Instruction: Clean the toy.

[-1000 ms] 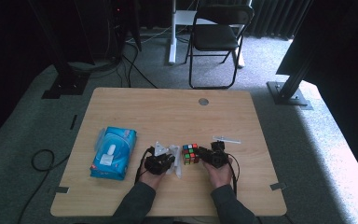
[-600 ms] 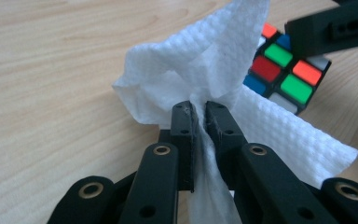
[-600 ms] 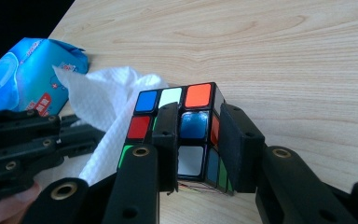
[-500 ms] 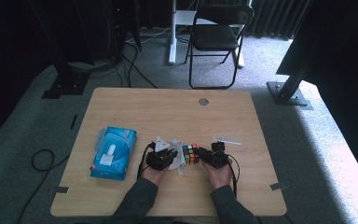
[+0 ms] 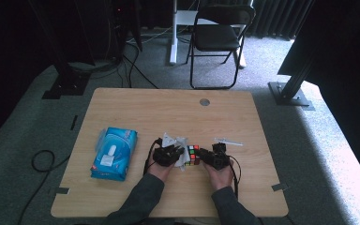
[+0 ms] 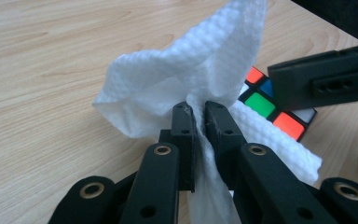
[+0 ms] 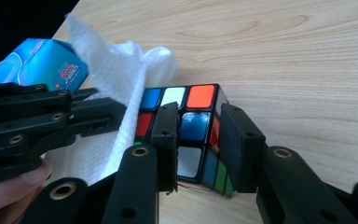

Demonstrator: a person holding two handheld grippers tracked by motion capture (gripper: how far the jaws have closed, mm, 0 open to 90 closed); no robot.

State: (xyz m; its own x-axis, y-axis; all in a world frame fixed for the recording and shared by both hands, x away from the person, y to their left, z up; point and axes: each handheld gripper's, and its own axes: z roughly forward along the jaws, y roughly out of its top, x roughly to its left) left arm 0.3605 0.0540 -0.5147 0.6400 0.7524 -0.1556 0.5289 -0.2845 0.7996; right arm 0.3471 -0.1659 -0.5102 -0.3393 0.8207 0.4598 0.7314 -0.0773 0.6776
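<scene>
Tongs: left (image 6: 196, 112) pinches wipe (image 6: 191, 74), right (image 7: 198, 126) grips cube (image 7: 186, 126).

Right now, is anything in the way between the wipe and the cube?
Nothing visible is. The left gripper pinches the wipe, which hangs right beside the cube that the right gripper holds.

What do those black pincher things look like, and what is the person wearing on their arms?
Both the left gripper and the right gripper are black, with flat blocky jaws on jointed bars dotted with round metal-ringed holes. A black cable loops from the right one. The person wears dark grey sleeves.
</scene>
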